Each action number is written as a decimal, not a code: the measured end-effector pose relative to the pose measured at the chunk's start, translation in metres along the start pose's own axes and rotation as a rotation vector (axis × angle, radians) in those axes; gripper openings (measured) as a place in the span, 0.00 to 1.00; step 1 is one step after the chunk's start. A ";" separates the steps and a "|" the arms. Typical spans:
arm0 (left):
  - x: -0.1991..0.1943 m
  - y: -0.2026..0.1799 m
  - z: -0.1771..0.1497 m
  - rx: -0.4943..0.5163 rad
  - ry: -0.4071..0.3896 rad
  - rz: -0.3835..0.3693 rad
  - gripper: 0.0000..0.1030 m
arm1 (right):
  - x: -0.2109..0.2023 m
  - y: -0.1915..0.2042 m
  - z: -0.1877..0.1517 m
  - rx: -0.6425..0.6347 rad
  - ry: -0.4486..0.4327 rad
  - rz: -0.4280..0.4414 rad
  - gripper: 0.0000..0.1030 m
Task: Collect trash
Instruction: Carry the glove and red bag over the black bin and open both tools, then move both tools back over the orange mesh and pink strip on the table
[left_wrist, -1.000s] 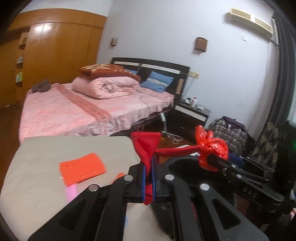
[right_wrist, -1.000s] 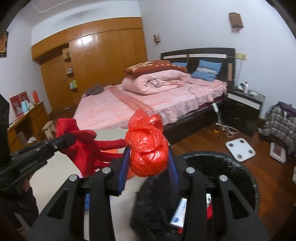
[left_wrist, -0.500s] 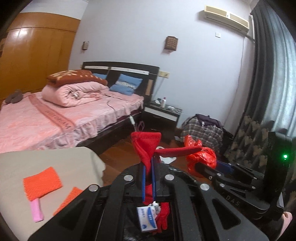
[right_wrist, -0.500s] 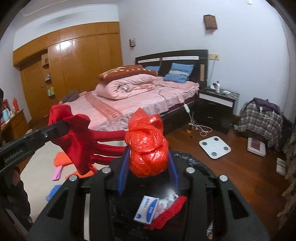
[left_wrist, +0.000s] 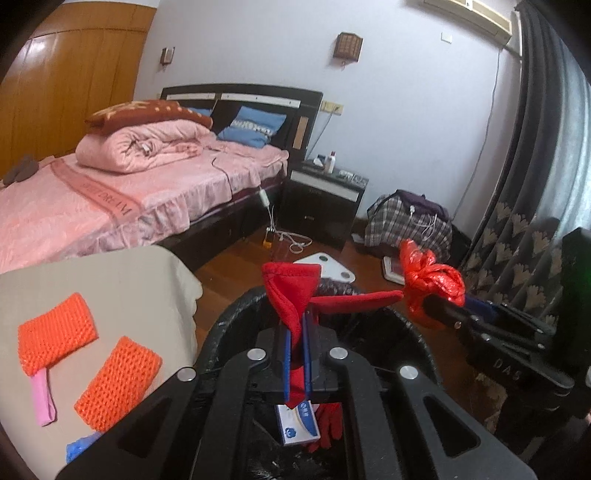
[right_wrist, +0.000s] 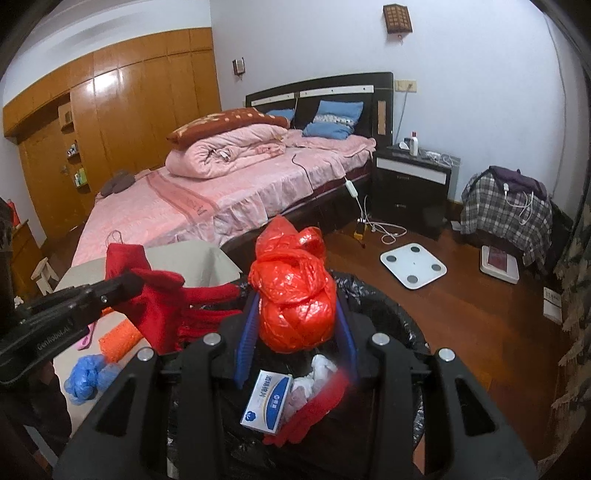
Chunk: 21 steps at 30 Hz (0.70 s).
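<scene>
The red glove (left_wrist: 291, 299) sits at the centre of the left wrist view, clamped between the blue pads of the left gripper (left_wrist: 296, 354). Its cuff stands up above the pads and its fingers trail off to the right of the frame, so its long axis bends from upright to roughly level. It hangs over the open mouth of the black-lined trash bin (left_wrist: 229, 325). In the right wrist view, the right gripper (right_wrist: 295, 332) is closed on a knotted red plastic bag (right_wrist: 293, 291) at frame centre, with the bag's twisted tail pointing up, also above the bin.

Lower in the bin lie a white and blue box (right_wrist: 267, 400), another red glove (right_wrist: 310, 413) and some crumpled white paper (right_wrist: 317, 373).

The risks, as I judge them: the glove's fingers reach close to the bag and the right gripper, so they could snag there on release. The limp cloth may drape over the bin's rim instead of falling in. The two grippers are near each other and could knock together.

At the left of the left wrist view the desk (left_wrist: 110, 273) carries two orange knitted pieces (left_wrist: 55, 336), a pink strip (left_wrist: 43, 398) and a crumpled blue item (left_wrist: 79, 445)
</scene>
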<state>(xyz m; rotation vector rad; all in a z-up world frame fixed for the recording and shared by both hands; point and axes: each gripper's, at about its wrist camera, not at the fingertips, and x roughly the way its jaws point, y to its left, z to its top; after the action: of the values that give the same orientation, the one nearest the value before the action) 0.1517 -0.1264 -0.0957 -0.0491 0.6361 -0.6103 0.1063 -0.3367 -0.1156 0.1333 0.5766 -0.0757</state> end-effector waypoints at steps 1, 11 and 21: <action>0.003 0.001 -0.001 -0.001 0.007 0.002 0.06 | 0.003 0.000 -0.002 0.003 0.008 -0.001 0.38; 0.002 0.024 -0.007 -0.035 0.023 0.044 0.48 | 0.011 0.002 -0.006 0.011 0.024 -0.026 0.82; -0.049 0.087 -0.018 -0.109 -0.032 0.204 0.88 | 0.005 0.024 0.001 0.001 0.018 -0.009 0.94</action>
<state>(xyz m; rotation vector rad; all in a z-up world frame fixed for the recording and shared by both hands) 0.1552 -0.0253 -0.1033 -0.0942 0.6343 -0.3766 0.1139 -0.3134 -0.1154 0.1324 0.5951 -0.0836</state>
